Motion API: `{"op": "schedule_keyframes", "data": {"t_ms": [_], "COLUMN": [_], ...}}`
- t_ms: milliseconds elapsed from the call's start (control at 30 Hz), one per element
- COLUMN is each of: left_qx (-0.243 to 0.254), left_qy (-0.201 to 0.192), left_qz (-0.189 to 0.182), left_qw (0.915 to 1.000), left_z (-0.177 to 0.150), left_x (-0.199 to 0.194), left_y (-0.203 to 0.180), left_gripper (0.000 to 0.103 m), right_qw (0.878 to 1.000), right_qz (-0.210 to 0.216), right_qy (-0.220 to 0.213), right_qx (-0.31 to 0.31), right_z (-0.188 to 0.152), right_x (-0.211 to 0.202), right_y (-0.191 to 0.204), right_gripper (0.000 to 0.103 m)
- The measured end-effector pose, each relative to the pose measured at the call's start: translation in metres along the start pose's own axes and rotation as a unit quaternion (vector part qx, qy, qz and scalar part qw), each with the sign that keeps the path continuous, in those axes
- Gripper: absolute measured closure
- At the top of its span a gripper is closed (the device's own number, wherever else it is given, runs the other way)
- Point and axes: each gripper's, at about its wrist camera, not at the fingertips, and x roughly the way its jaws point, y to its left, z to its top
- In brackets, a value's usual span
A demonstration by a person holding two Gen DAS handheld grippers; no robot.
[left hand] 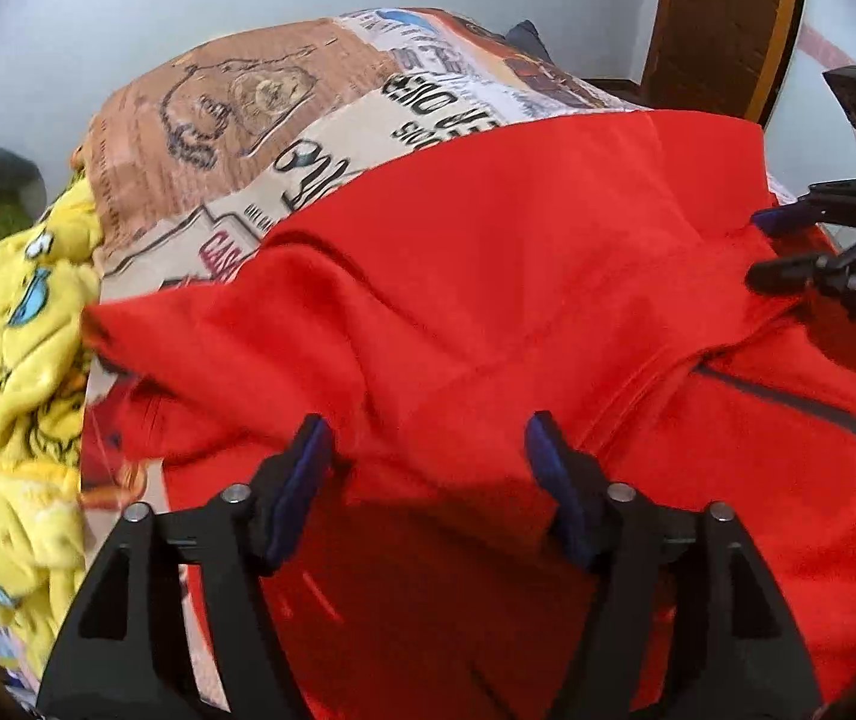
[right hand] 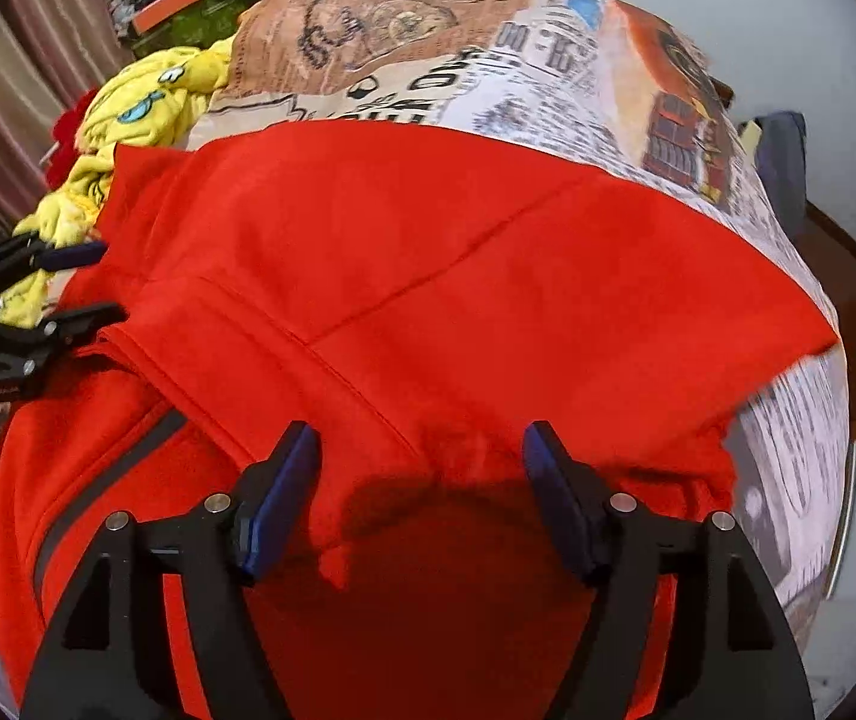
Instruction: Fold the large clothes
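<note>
Right, both tongs first. L gripper has its jaws spread wide, blue pads apart, red cloth bunched in the gap but not pinched as far as I can see. R gripper likewise: jaws wide, a hump of the same cloth between the pads, nothing clamped. Both point steeply down at the garment.

From the L view, the R gripper shows at the right edge, jaws parted, tips at the garment's far fold. From the R view, the L gripper shows at the left edge, also parted, w/ its tips at the garment's left edge, next to the yellow cloth.

The red jacket lies spread across the bed, its upper part folded over so a straight edge runs across the top. A dark zip runs down the lower layer, seen under the folded flap. A seam crosses the top layer diagonally.

Under it, a printed bedsheet w/ newspaper-style text & cartoon panels in brown, cream & white covers the bed.

At the bed's left side a yellow cartoon blanket sits crumpled, touching the jacket's left corner. Beyond that, a pile of mixed stuff near a striped curtain; can't tell what's in it. No containers visible. Pale wall behind, wooden door at the right.
</note>
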Motion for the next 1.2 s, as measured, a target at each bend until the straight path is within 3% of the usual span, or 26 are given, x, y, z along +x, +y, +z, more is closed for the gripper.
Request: {"op": "schedule_keyframes", "data": {"t_ms": [200,300,400,500,633,700,800,967,1133,1200], "left_qx": [-0.084,-0.121,-0.157,-0.213,-0.304,-0.325,-0.343,-0.366,-0.405,-0.402], "left_qy": [0.001,-0.007,-0.014,-0.018,-0.020,-0.015,-0.009,0.017,0.047,0.032], "left_qz": [-0.028,0.002,0.031,0.022,-0.027,-0.051,-0.068,-0.051,-0.087,-0.091], "left_qw": [0.9961,0.9927,0.9871,0.9766,0.9522,0.9443,0.9369,0.9291,0.9090,0.9106], "left_z": [-0.017,-0.021,-0.022,-0.021,-0.014,-0.011,-0.003,0.007,-0.001,-0.004], "left_x": [-0.018,-0.034,-0.044,-0.045,-0.025,-0.012,0.012,0.054,0.092,0.092], "left_y": [0.037,0.063,0.092,0.121,0.149,0.153,0.157,0.172,0.186,0.187], "left_gripper": [0.030,0.030,0.030,0.029,0.027,0.026,0.026,0.026,0.026,0.031], "right_qw": [0.999,0.997,0.995,0.990,0.982,0.978,0.974,0.972,0.972,0.974], "right_qz": [0.002,-0.036,-0.033,-0.040,-0.029,-0.022,-0.001,0.000,0.013,0.007], "right_qy": [-0.006,-0.010,-0.028,-0.052,-0.075,-0.082,-0.076,-0.051,-0.050,-0.054], "right_qx": [0.053,0.065,0.089,0.124,0.169,0.193,0.214,0.229,0.230,0.220], "right_z": [-0.018,-0.026,-0.030,-0.027,-0.017,-0.011,-0.003,0.007,0.018,0.025], "right_x": [-0.014,-0.023,-0.036,-0.049,-0.055,-0.051,-0.037,-0.004,0.015,0.020], "right_y": [-0.022,-0.030,-0.043,-0.058,-0.076,-0.084,-0.091,-0.102,-0.109,-0.108], "right_gripper": [0.033,0.033,0.033,0.033,0.029,0.028,0.028,0.028,0.028,0.029]}}
